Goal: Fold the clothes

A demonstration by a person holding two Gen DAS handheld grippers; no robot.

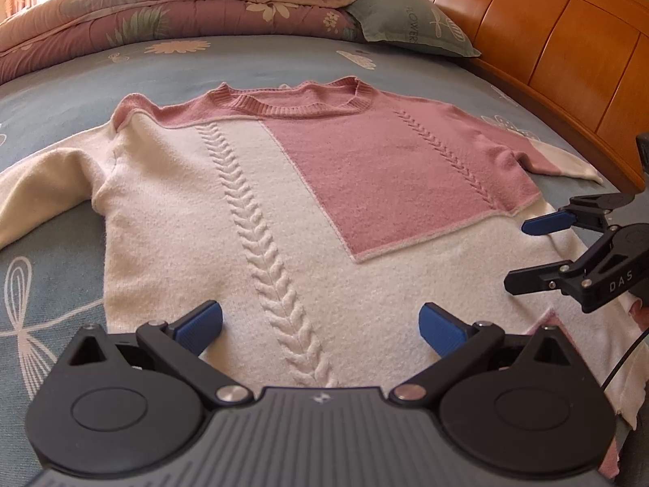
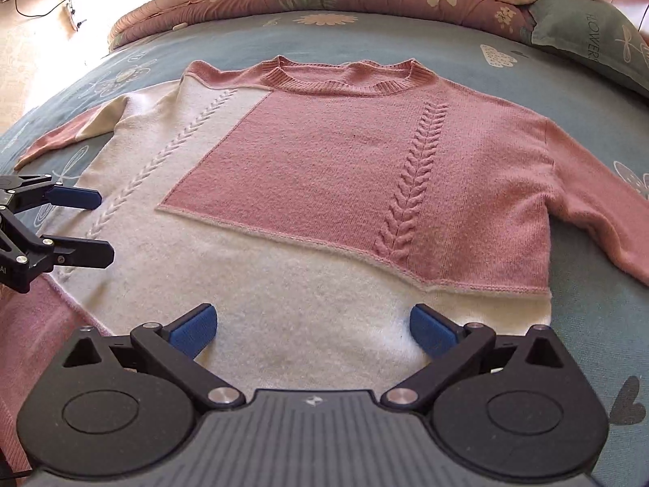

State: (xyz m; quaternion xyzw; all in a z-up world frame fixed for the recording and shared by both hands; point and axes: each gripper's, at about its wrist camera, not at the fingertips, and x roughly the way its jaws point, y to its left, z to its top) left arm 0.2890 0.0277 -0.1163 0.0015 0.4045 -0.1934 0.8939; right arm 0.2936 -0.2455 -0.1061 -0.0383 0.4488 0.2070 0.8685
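Observation:
A pink and cream knit sweater lies flat, front up, on the bed, collar far from me, both sleeves spread out. My left gripper is open just above the cream hem area, beside the braided cable stitch, with nothing between its blue pads. My right gripper is open over the cream lower part near the hem's right side, also holding nothing. Each gripper shows in the other's view: the right gripper at the right edge, the left gripper at the left edge, both open above the sweater.
The sweater rests on a blue-grey flowered bedsheet. A folded pink floral quilt and a grey-green pillow lie at the far end. A wooden headboard runs along the right. Floor and cables show beyond the bed's left side.

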